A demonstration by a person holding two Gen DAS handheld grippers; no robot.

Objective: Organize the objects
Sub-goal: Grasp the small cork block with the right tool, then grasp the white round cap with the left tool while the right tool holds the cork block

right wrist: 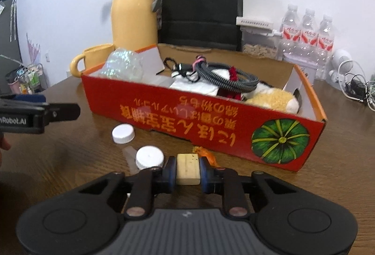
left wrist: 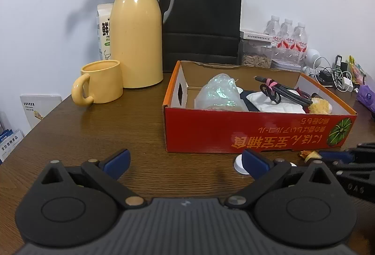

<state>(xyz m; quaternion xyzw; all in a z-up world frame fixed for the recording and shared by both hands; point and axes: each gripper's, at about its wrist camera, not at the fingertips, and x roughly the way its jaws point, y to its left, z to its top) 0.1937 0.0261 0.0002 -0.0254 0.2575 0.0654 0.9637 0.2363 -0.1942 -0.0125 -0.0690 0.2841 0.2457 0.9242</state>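
The right gripper (right wrist: 187,173) pinches a small cream block (right wrist: 188,169) between its fingers, low over the desk (right wrist: 70,161) just before the red box (right wrist: 211,123), probably to lift it in. The left gripper (left wrist: 185,161) waits wide open and empty, clear of two white caps (right wrist: 123,133).

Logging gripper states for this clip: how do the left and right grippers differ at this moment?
The left gripper is open, its blue pads spread wide with nothing between them; the right gripper is shut on a small cream block. The left gripper faces bare table beside the red box; the right gripper sits just in front of the box, near two white caps. Both share the same black build and blue pads.
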